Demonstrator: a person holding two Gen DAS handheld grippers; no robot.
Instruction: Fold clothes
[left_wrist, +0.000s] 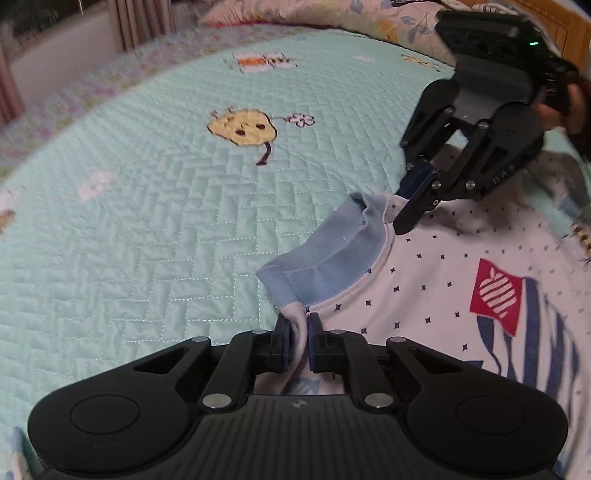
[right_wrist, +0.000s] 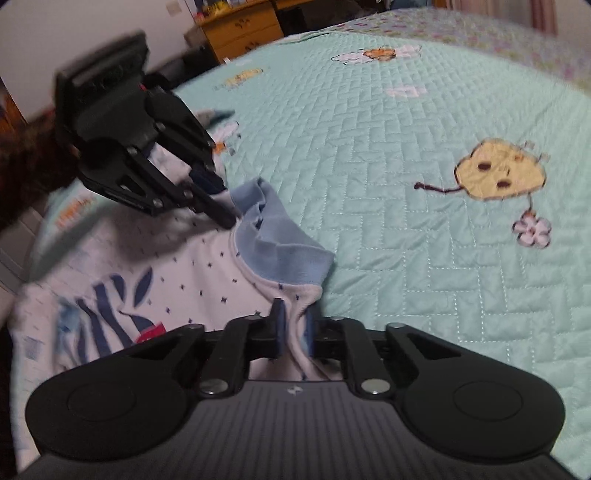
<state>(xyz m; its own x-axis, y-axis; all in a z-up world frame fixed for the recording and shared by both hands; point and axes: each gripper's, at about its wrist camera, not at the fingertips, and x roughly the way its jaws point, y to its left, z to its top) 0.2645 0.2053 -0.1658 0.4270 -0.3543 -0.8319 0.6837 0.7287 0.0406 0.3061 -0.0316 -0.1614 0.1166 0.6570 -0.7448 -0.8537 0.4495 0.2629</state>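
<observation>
A white child's shirt (left_wrist: 436, 280) with small dark stars, a light blue collar (left_wrist: 332, 254) and a red and blue print lies on the mint quilt. My left gripper (left_wrist: 297, 334) is shut on the shirt's shoulder beside the collar. My right gripper (right_wrist: 295, 325) is shut on the opposite shoulder of the shirt (right_wrist: 192, 266), next to the collar (right_wrist: 280, 236). Each gripper shows in the other's view: the right one (left_wrist: 410, 206) at the far side of the collar, the left one (right_wrist: 218, 206) likewise. The shirt's lower part is hidden below the grippers.
The mint quilted bedspread (left_wrist: 166, 221) with a yellow embroidered figure (left_wrist: 243, 127) stretches beyond the shirt. Floral pillows (left_wrist: 332, 14) lie at the bed's head. A wooden dresser (right_wrist: 240, 26) stands past the bed. Curtains (left_wrist: 140, 22) hang at the far side.
</observation>
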